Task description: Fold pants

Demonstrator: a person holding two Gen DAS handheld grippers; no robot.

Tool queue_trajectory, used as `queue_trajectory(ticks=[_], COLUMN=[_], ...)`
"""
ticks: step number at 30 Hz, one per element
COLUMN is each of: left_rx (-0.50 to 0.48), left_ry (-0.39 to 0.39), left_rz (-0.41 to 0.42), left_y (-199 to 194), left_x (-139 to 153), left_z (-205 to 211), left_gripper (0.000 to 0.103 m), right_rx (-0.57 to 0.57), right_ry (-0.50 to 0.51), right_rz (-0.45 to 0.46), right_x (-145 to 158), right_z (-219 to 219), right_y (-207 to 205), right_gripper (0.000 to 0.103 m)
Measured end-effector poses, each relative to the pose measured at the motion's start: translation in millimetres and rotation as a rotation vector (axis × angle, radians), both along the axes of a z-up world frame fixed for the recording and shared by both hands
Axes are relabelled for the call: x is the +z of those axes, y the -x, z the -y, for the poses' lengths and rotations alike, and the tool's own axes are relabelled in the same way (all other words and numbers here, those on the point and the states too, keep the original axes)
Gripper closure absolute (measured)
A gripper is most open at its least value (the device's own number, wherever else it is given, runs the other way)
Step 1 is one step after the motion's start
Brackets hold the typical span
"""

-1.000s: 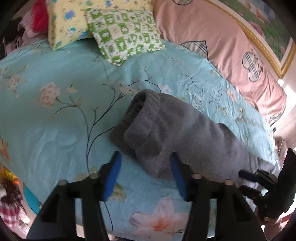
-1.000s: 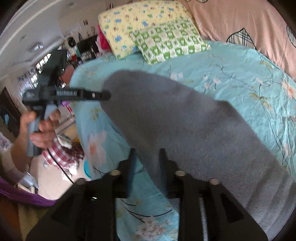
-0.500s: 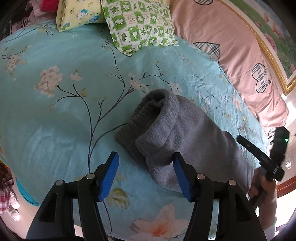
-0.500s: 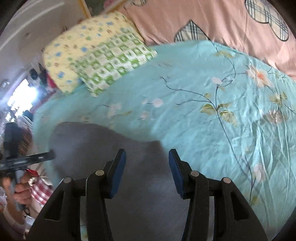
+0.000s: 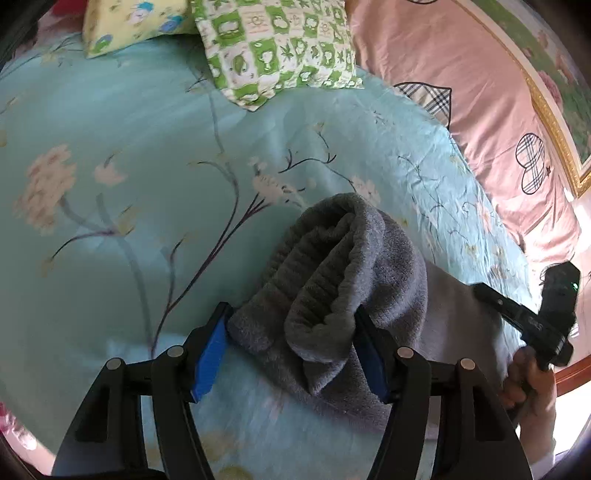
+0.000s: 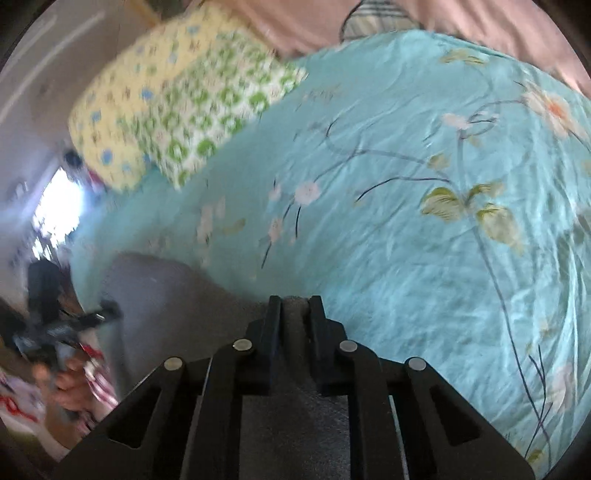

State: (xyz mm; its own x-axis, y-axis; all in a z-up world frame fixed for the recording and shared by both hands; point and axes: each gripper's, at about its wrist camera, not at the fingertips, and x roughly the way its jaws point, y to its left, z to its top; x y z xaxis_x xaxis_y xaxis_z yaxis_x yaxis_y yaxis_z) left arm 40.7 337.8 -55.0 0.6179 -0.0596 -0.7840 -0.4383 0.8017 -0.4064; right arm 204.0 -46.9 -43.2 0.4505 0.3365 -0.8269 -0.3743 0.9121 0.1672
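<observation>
The grey fleece pants [image 5: 354,280] lie on the turquoise flowered bedspread [image 5: 129,177], near its lower edge in the left wrist view, well short of the yellow pillow [image 5: 125,18] and the green checked pillow [image 5: 273,44] at the head of the bed. Their ribbed end is bunched and doubled over on itself in a loose heap, with the rest of the cloth running off to the right in a long strip, so the fold looks only begun, or perhaps half done: nothing yet reads as a flat, squared stack. The left gripper [image 5: 291,347] stands wide, its blue pads on either side of the bunched end, the heap between them but not visibly squeezed. Further right, the right gripper [image 6: 294,308] is closing, its jaws drawn in narrow on a pinch of grey cloth at the far end of the strip; the frame is blurred, so how firm that hold is cannot be told. What seems left is to bring one end over the other, flatten the heap and square the edges.
</observation>
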Motion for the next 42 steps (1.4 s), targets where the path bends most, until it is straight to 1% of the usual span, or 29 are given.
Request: queue_trajectory(ticks=[1,3,5,7,8,10,12,14,16,17,18,19,20,21,22,23,24,25,27,29,31,33,34,36,40,42], left_rx=[0.002,0.001,0.003,0.002,0.002,0.002,0.008,0.014,0.012,0.014,0.012,0.008,0.009,0.014,0.017,0.017,0.022,0.024,0.020,0.021,0.017,0.004,-0.008,-0.051,-0.145,-0.207], left_ry=[-0.003,-0.005,0.003,0.038,0.040,0.015,-0.002,-0.035,-0.056,-0.065,-0.076,-0.080,-0.078,-0.065,-0.056,-0.054,-0.065,-0.077,-0.118,-0.152,-0.161,-0.172,-0.176,-0.185,-0.189,-0.189], left_rz=[0.001,0.017,0.046,0.088,0.105,0.130,0.148,0.140,0.107,0.089,0.045,0.020,-0.006,-0.004,0.006,0.014,0.019,0.020,0.021,0.040,0.071,0.105,0.111,0.121,0.126,0.116], left_y=[-2.8,-2.9,5.6,22.9,31.4,48.8,60.3,61.8,56.4,51.7,45.2,41.4,37.7,39.8,42.5,46.2,50.5,53.1,59.3,65.0,70.6,72.1,70.0,61.8,40.2,25.0], left_x=[0.9,9.0,20.8,37.7,46.1,64.2,71.9,69.2,55.3,46.2,31.6,22.8,12.2,9.8,11.2,14.7,20.2,24.1,35.2,50.9,66.7,83.2,87.5,95.9,101.1,99.9], left_z=[1.1,3.2,3.8,2.6,2.5,3.0,-1.5,-5.7,-11.0,-13.8,-16.3,-18.2,-20.2,-21.7,-22.3,-22.8,-20.9,-19.3,-13.0,-6.4,-1.5,8.2,12.6,27.2,63.1,87.7], left_gripper=[0.043,0.058,0.065,0.067,0.068,0.068,0.069,0.069,0.069,0.069,0.069,0.069,0.067,0.066,0.066,0.063,0.061,0.061,0.063,0.061,0.059,0.050,0.048,0.048,0.048,0.048], right_rx=[-0.013,-0.027,-0.042,-0.043,-0.036,-0.006,0.030,0.047,0.054,0.053,0.045,0.037,0.023,0.006,-0.006,-0.017,-0.041,-0.070,-0.089,-0.103,-0.126,-0.149,-0.170,-0.216,-0.332,-0.379], right_ry=[-0.011,-0.009,-0.019,-0.036,-0.040,-0.023,0.014,0.044,0.068,0.091,0.122,0.148,0.172,0.185,0.164,0.139,0.130,0.130,0.108,0.077,0.068,0.050,0.044,0.034,0.003,0.021], right_rz=[0.015,0.033,0.051,0.074,0.089,0.119,0.144,0.152,0.149,0.150,0.149,0.139,0.125,0.116,0.113,0.113,0.122,0.138,0.160,0.163,0.177,0.202,0.211,0.226,0.231,0.249], right_x=[1.6,1.2,4.2,12.0,17.3,25.9,27.8,21.1,10.5,2.5,-6.3,-15.6,-26.5,-33.9,-35.8,-32.1,-26.8,-19.9,-3.8,11.9,25.9,39.2,45.2,51.3,57.6,61.7], right_z=[3.2,3.7,5.8,5.0,2.8,-8.4,-22.4,-35.2,-43.7,-47.7,-50.8,-52.1,-51.8,-49.7,-45.9,-41.9,-38.0,-33.2,-23.5,-12.1,0.0,16.6,27.7,48.9,90.9,106.6], right_y=[2.5,5.5,9.3,12.2,13.7,14.5,15.5,11.2,5.6,2.9,0.3,-2.7,-6.3,-9.0,-10.2,-9.9,-7.9,-3.5,8.8,23.4,42.7,67.4,81.4,105.0,147.5,169.6], right_gripper=[0.088,0.088,0.088,0.088,0.088,0.088,0.088,0.088,0.088,0.088,0.088,0.088,0.087,0.083,0.081,0.076,0.064,0.056,0.055,0.055,0.055,0.055,0.055,0.054,0.054,0.054])
